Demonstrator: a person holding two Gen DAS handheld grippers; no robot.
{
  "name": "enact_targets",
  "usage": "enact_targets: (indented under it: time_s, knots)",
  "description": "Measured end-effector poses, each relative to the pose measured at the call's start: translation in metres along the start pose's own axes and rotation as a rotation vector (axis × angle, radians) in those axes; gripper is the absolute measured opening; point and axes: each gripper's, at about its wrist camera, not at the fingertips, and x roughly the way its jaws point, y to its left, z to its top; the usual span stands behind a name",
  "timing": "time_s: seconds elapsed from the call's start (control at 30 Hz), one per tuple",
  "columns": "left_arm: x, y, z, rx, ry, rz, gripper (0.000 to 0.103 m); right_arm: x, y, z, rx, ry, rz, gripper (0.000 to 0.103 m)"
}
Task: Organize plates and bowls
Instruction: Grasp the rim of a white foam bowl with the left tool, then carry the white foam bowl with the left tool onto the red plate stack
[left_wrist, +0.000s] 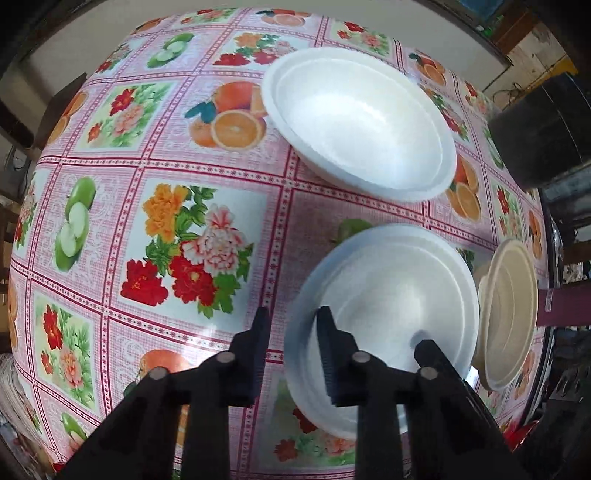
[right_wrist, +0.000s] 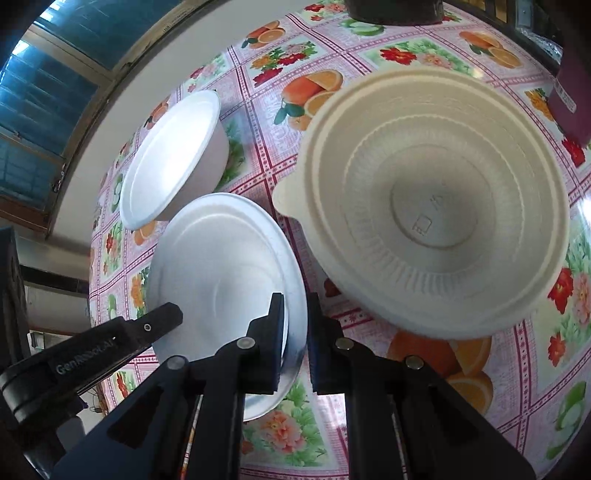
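Note:
A white foam plate is held above the flowered tablecloth. My left gripper is open, its jaws astride the plate's near-left rim. My right gripper is shut on the same plate at its right rim, and the left gripper's finger shows over the plate's left side. A white foam bowl stands behind it on the table; it also shows in the right wrist view. A cream ribbed bowl stands to the right, seen edge-on in the left wrist view.
A dark round container stands at the table's far right. A maroon box sits by the table's right edge. A wall and window lie beyond the table's far side.

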Motion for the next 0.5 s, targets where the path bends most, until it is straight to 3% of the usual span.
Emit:
enact_targets:
  time_s: [0.2, 0.5]
  knots:
    - [0.002, -0.001, -0.013, 0.039, 0.030, -0.022, 0.017, -0.004, -0.006, -0.013, 0.028, 0.012, 0.021, 0.013]
    - [-0.018, 0.008, -0.050, 0.107, 0.039, -0.016, 0.016, -0.029, -0.008, -0.056, 0.019, 0.018, 0.036, 0.013]
